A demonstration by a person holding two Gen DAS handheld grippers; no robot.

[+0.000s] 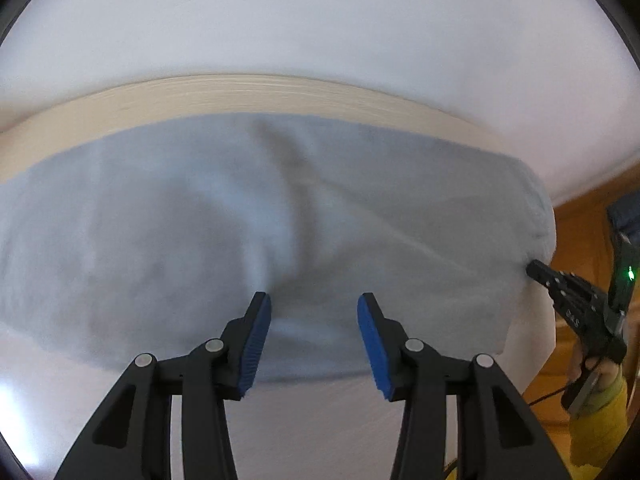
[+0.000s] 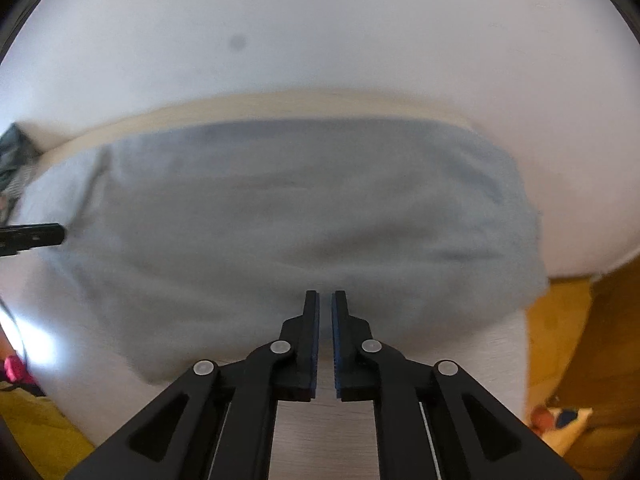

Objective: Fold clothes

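A light blue garment lies spread across a pale table, with a crease running down its middle; it also shows in the right wrist view. My left gripper is open, its blue pads hovering over the garment's near edge, holding nothing. My right gripper has its jaws nearly together at the garment's near edge; whether cloth is pinched is unclear. It also shows at the garment's right edge in the left wrist view. The left gripper's tip shows at the garment's left side.
A beige strip of table edge runs behind the garment, with a white wall beyond. Wooden floor lies to the right of the table. Dark clutter sits at far left. A pink item lies low left.
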